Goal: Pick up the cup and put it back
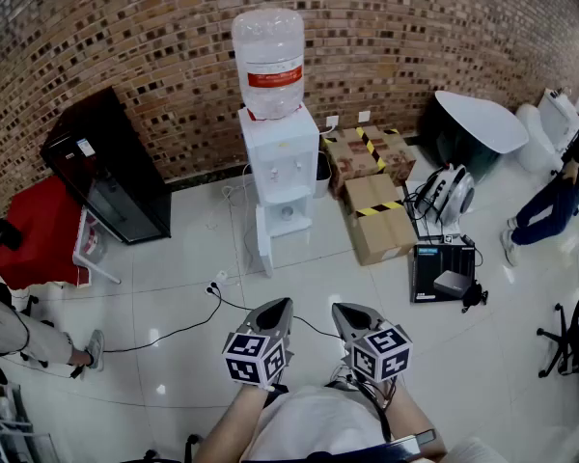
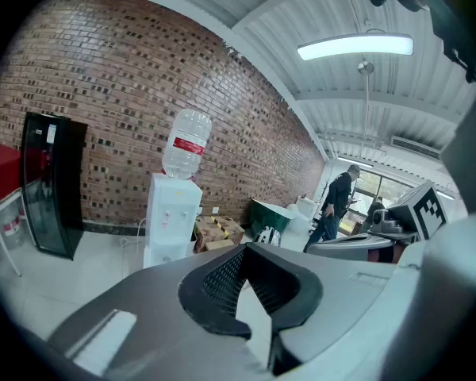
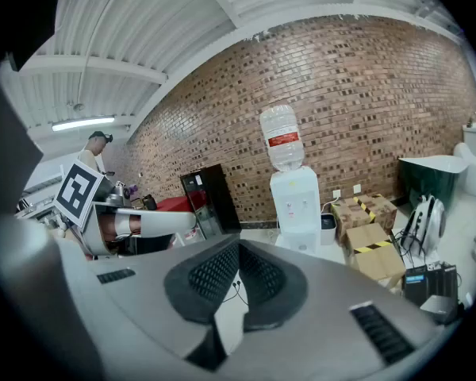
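Observation:
No cup shows in any view. A white water dispenser (image 1: 278, 157) with a clear bottle on top stands against the brick wall ahead; it also shows in the left gripper view (image 2: 170, 221) and the right gripper view (image 3: 295, 205). My left gripper (image 1: 282, 304) and right gripper (image 1: 341, 309) are side by side near my body, both pointing at the dispenser from well short of it. In its own view the left gripper (image 2: 243, 246) has its tips together and holds nothing. The right gripper (image 3: 239, 240) is likewise shut and empty.
A black cabinet (image 1: 111, 167) stands left of the dispenser, beside a red piece of furniture (image 1: 43, 234). Taped cardboard boxes (image 1: 376, 215) and a black box (image 1: 442, 270) lie to the right. A cable (image 1: 174, 331) crosses the white floor. A person (image 1: 550, 210) stands at far right.

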`<state>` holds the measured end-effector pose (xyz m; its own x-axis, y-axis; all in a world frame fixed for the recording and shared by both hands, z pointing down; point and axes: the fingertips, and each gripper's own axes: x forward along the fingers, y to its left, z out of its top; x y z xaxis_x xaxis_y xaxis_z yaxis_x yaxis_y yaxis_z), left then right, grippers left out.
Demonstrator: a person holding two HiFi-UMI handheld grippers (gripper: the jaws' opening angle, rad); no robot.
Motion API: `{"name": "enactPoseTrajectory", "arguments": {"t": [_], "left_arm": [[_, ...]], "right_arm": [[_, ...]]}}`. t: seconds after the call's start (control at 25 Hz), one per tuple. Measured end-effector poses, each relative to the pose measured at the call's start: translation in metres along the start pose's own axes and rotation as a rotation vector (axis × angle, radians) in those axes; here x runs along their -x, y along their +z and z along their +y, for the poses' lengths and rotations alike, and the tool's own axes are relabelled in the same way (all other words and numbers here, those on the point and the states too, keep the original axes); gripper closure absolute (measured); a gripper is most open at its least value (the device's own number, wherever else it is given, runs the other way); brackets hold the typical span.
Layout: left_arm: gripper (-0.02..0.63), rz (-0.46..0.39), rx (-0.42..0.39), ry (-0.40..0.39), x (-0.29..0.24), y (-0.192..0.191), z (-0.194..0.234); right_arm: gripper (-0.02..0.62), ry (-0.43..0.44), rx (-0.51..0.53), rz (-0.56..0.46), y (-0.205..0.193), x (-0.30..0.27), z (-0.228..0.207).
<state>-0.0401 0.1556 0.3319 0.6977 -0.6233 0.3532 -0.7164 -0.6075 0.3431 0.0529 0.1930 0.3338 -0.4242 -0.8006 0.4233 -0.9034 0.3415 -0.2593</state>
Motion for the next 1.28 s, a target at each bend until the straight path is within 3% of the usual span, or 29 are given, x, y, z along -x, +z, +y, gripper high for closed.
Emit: {"name": "enactPoseTrajectory", "arguments": {"t": [0.96, 1.28], "left_arm": [[0.603, 0.004, 0.049, 0.105, -0.047, -0.021, -0.052], [0.602, 0.049, 0.091, 0.16, -0.058, -0.038, -0.021]], "right_arm": [[0.584, 0.155, 0.0, 0.06, -0.019, 0.028, -0.063], [0.583, 0.219, -0.055, 0.09, -0.031, -0.014, -0.078]]}}
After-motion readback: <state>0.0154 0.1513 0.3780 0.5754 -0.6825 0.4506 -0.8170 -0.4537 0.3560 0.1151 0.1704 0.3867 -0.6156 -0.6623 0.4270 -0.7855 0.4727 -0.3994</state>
